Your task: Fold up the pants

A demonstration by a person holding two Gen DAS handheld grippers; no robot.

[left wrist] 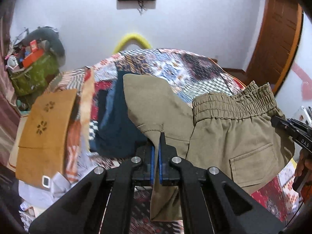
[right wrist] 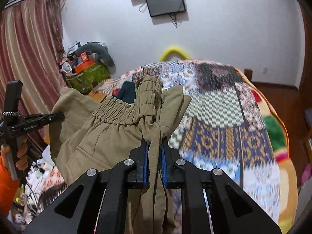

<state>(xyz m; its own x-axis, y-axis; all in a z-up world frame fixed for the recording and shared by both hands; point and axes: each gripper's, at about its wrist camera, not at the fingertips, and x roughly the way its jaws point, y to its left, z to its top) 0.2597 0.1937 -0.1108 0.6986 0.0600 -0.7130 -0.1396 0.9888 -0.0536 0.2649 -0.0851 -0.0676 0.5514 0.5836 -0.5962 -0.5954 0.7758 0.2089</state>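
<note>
Khaki pants [left wrist: 224,128] with a gathered elastic waistband [left wrist: 234,105] hang lifted above a patchwork bedspread [left wrist: 175,66]. My left gripper [left wrist: 159,138] is shut on a thin edge of the khaki cloth, which droops below its blue pads. In the right wrist view the same pants [right wrist: 101,136] hang left of centre, and my right gripper [right wrist: 155,146] is shut on a bunched fold of them near the waistband [right wrist: 120,115]. Each gripper shows in the other's view: the right one [left wrist: 288,128] at the right edge, the left one [right wrist: 46,118] at the left, in a hand with an orange sleeve.
A dark blue garment [left wrist: 117,120] lies on the bedspread behind the pants. An orange-brown cloth [left wrist: 46,132] lies at the left. A green bag [right wrist: 87,76] stuffed with clutter stands by striped curtains [right wrist: 29,58]. A wooden door [left wrist: 278,39] is at the right, a screen [right wrist: 165,2] on the wall.
</note>
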